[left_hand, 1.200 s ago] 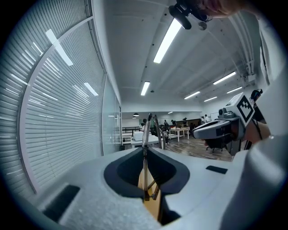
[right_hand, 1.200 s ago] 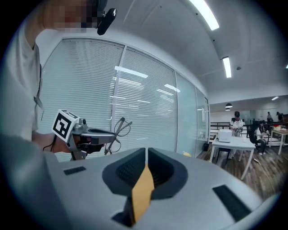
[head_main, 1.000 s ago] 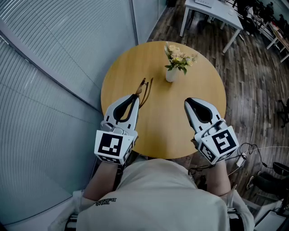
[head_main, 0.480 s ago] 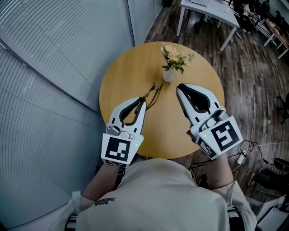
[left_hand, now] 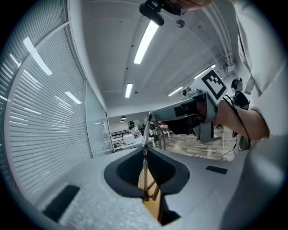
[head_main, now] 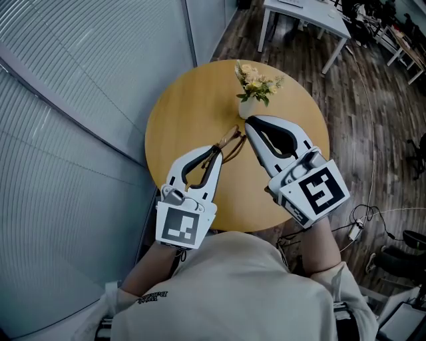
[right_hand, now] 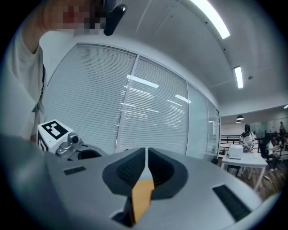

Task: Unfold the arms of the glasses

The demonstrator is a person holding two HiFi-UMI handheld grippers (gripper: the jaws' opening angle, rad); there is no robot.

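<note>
Thin brown-framed glasses (head_main: 231, 141) are lifted over the round wooden table (head_main: 180, 100), between my two grippers. My left gripper (head_main: 215, 153) is shut on their near end; in the left gripper view a slim arm of the glasses (left_hand: 144, 148) runs up between the jaws. My right gripper (head_main: 247, 122) comes in from the right with its jaws together, its tip right at the far end of the glasses. The left gripper view shows that tip (left_hand: 152, 117) meeting the top of the frame. In the right gripper view the right gripper (right_hand: 146, 152) is shut and no glasses show between the jaws.
A small white vase of flowers (head_main: 247, 105) stands on the table just behind the right gripper's tip. Window blinds (head_main: 80, 100) line the left side. A white desk (head_main: 303, 13) and cables (head_main: 363, 220) are on the wood floor beyond.
The left gripper has lifted the glasses and carried them right, toward the table's middle. The right gripper has swung left and forward until its tip meets them.
</note>
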